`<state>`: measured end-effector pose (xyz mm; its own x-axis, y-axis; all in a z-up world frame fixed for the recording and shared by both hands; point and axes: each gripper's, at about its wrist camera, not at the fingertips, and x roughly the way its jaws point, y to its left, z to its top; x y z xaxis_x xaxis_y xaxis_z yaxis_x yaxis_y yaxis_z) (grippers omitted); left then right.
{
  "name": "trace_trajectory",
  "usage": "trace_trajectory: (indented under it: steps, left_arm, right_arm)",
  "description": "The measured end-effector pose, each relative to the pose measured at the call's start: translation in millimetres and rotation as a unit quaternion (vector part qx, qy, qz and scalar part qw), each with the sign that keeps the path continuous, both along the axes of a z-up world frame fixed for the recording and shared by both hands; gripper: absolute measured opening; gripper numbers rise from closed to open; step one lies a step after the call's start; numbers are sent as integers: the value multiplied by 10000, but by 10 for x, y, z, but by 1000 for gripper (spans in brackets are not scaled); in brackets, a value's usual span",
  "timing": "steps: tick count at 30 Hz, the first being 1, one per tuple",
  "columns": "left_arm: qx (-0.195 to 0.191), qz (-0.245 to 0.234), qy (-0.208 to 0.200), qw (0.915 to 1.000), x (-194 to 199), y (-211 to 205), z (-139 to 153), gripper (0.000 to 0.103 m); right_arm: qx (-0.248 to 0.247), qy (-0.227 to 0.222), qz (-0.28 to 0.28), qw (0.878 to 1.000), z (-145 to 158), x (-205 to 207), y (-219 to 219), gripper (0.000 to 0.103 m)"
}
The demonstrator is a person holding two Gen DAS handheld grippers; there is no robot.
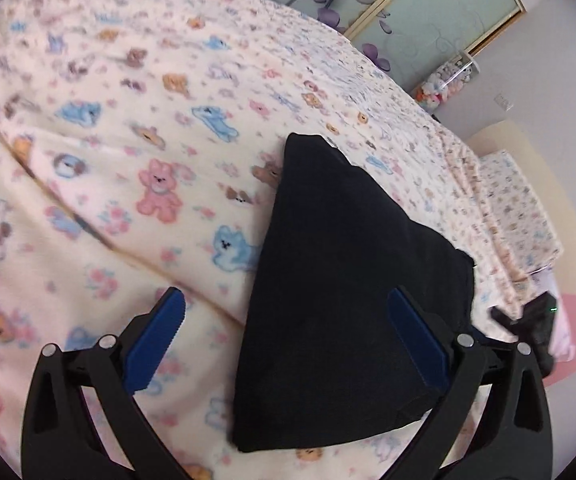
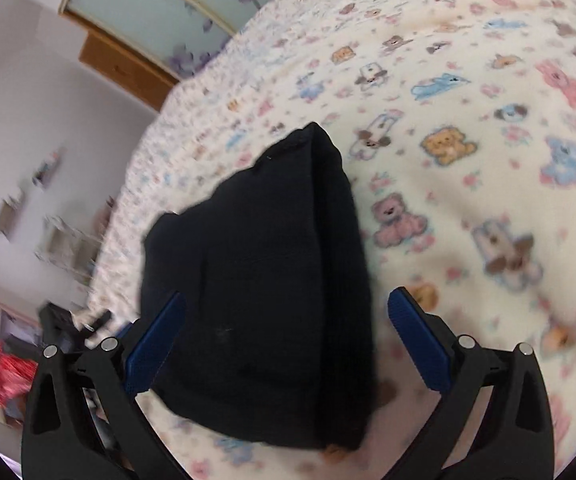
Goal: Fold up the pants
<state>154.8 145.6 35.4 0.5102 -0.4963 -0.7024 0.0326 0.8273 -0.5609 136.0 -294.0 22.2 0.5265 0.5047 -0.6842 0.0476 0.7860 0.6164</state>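
The black pants [image 1: 343,296] lie folded into a compact stack on the bed, whose cream blanket [image 1: 128,140] is printed with teddy bears. In the left wrist view my left gripper [image 1: 286,312] is open above the near end of the stack, its right blue pad over the cloth and its left pad over the blanket. In the right wrist view the pants [image 2: 264,280] show as a thick folded bundle. My right gripper [image 2: 286,312] is open too, its left pad at the bundle's left edge, holding nothing.
The other gripper [image 1: 527,324] shows at the bed's right edge in the left wrist view. A wardrobe with flower-printed sliding doors [image 1: 387,4] stands behind the bed. A wooden cabinet [image 2: 120,68] and wall shelves [image 2: 28,208] lie left of the bed.
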Motion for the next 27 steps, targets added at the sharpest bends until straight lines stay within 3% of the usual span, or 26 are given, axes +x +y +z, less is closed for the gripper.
trace_trajectory:
  steps: [7,9,11,14,19,27]
  left_arm:
    - [263,-324,124,9991,180,-152,-100,101]
    - [375,-409,176,9983,214,-212,-136,101]
    - [409,-450,232,9979,245,-235,-161,101]
    - [352,-501,298,9977,287,-257,-185,101]
    - [190,-734,409,9963,396,-333,-201,101]
    - [-195,-856,456,9951,396,-348,-160,101]
  right_arm:
    - [-50,149,647,9978,-159,121,175,102]
    - [-445,164,747,9961,-190,137,256,102]
    - [-529,311,688,9957,-267,164,263,102]
    - [-357,352,669,9965,-325,194,267,102]
    - [-233,53,1229,9921,-229,82,440,102]
    - [24,73,1057,9944,-374,101,291,100]
